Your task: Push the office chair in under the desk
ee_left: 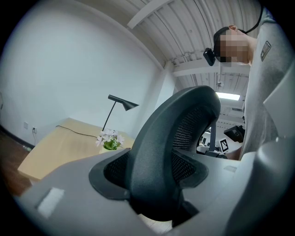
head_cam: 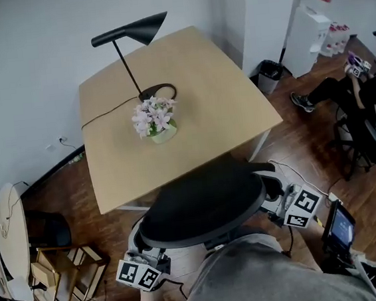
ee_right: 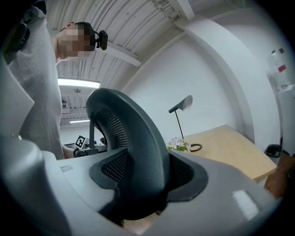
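The black mesh office chair (head_cam: 203, 203) stands just in front of the light wooden desk (head_cam: 186, 66), its backrest top close to the desk's near edge. My left gripper (head_cam: 146, 259) holds the backrest's left edge and my right gripper (head_cam: 277, 201) holds its right edge. In the left gripper view the backrest frame (ee_left: 161, 152) fills the gap of the left gripper (ee_left: 154, 186), with both pads against it. The right gripper view shows the same: the backrest frame (ee_right: 138, 152) is clamped in the right gripper (ee_right: 145, 186). The chair's seat is hidden below the backrest.
On the desk stand a black lamp (head_cam: 129, 32) and a pot of flowers (head_cam: 154, 120). A seated person (head_cam: 370, 104) is at the right, with a bin (head_cam: 270, 72) by the wall. A wooden rack (head_cam: 67, 267) and a round white table (head_cam: 13, 238) stand at left.
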A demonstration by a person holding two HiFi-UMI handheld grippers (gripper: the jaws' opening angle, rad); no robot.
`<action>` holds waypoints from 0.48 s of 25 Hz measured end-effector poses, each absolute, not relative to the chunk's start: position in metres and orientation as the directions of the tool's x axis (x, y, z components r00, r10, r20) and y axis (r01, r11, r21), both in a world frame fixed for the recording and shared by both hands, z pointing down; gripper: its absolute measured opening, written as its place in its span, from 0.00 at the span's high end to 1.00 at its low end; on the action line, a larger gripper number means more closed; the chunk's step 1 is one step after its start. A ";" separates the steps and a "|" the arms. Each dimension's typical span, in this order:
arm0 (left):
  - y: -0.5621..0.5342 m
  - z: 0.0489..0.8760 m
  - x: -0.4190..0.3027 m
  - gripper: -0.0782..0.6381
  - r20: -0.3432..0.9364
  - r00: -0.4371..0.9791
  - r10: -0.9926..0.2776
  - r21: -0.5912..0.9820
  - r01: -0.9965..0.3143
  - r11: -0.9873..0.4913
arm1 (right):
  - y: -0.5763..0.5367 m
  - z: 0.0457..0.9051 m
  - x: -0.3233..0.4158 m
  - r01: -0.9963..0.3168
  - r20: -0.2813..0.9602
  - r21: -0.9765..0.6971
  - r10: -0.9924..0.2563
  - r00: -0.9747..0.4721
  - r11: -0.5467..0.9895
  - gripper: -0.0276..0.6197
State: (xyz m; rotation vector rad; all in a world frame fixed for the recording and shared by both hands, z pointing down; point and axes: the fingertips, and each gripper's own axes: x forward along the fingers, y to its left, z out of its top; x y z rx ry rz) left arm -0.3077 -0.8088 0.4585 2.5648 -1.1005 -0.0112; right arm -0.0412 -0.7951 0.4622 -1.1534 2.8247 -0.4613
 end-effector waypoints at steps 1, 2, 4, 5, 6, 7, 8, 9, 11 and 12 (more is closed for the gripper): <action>-0.812 0.459 -0.307 0.54 0.129 0.697 -0.705 0.318 -0.703 -0.637 | -0.799 0.463 -0.040 -0.674 0.060 -0.295 -0.691 -0.721 0.678 0.56; -0.816 0.459 -0.305 0.54 0.129 0.696 -0.706 0.317 -0.704 -0.636 | -0.803 0.464 -0.039 -0.672 0.060 -0.296 -0.689 -0.722 0.679 0.56; -0.824 0.461 -0.301 0.54 0.130 0.693 -0.709 0.315 -0.707 -0.633 | -0.812 0.465 -0.034 -0.669 0.060 -0.298 -0.686 -0.726 0.681 0.56; -0.828 0.461 -0.299 0.54 0.130 0.692 -0.710 0.315 -0.708 -0.632 | -0.816 0.465 -0.033 -0.667 0.060 -0.298 -0.684 -0.727 0.683 0.56; -0.830 0.460 -0.299 0.54 0.129 0.691 -0.711 0.315 -0.709 -0.631 | -0.819 0.465 -0.033 -0.665 0.061 -0.298 -0.682 -0.729 0.684 0.56; -0.831 0.459 -0.301 0.54 0.128 0.690 -0.712 0.316 -0.709 -0.630 | -0.820 0.464 -0.034 -0.665 0.061 -0.297 -0.681 -0.729 0.685 0.56; -0.833 0.459 -0.302 0.54 0.126 0.689 -0.713 0.316 -0.710 -0.630 | -0.822 0.463 -0.035 -0.665 0.063 -0.295 -0.681 -0.730 0.686 0.56; -0.835 0.458 -0.302 0.54 0.124 0.688 -0.715 0.317 -0.710 -0.629 | -0.825 0.462 -0.036 -0.665 0.064 -0.295 -0.681 -0.730 0.686 0.56; -0.841 0.458 -0.301 0.54 0.123 0.686 -0.717 0.317 -0.712 -0.626 | -0.832 0.463 -0.035 -0.664 0.065 -0.296 -0.679 -0.731 0.687 0.56; -0.844 0.459 -0.301 0.54 0.124 0.684 -0.719 0.318 -0.713 -0.625 | -0.835 0.463 -0.034 -0.662 0.066 -0.296 -0.677 -0.733 0.688 0.56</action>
